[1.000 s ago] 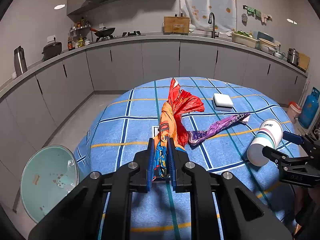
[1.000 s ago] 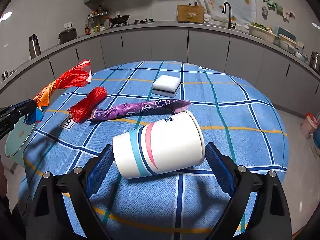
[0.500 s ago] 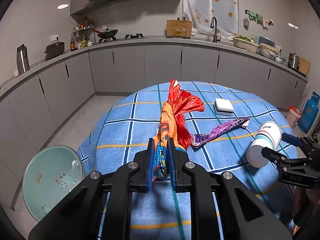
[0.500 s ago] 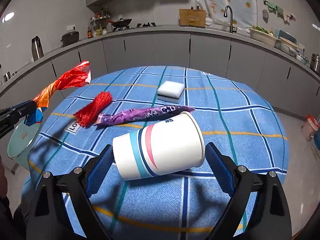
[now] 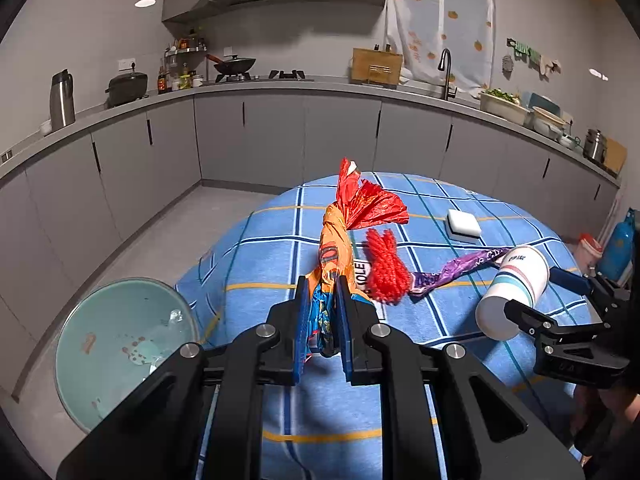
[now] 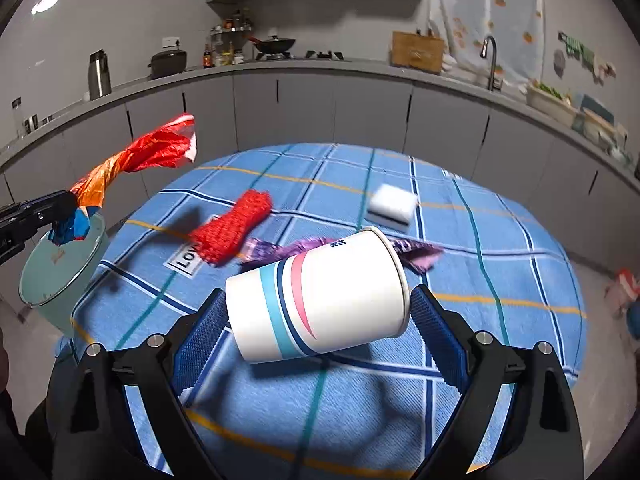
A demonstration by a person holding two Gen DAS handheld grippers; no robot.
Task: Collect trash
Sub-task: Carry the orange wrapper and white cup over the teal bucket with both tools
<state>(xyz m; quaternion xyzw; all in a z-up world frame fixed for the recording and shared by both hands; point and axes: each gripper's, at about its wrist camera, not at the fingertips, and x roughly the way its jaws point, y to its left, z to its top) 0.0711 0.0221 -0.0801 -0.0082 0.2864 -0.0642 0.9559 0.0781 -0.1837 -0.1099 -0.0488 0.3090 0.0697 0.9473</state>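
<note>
Both grippers are drawn back from the table since the earlier frame, so that the green bin is seen larger at its left edge. A twisted orange and red wrapper is pinched tight in the left gripper, above the table edge nearest the bin. A striped paper cup is clamped on its side by the right gripper, lifted off the table. Left on the table are a red mesh net, a purple wrapper touching it, and a white sponge farther back.
</note>
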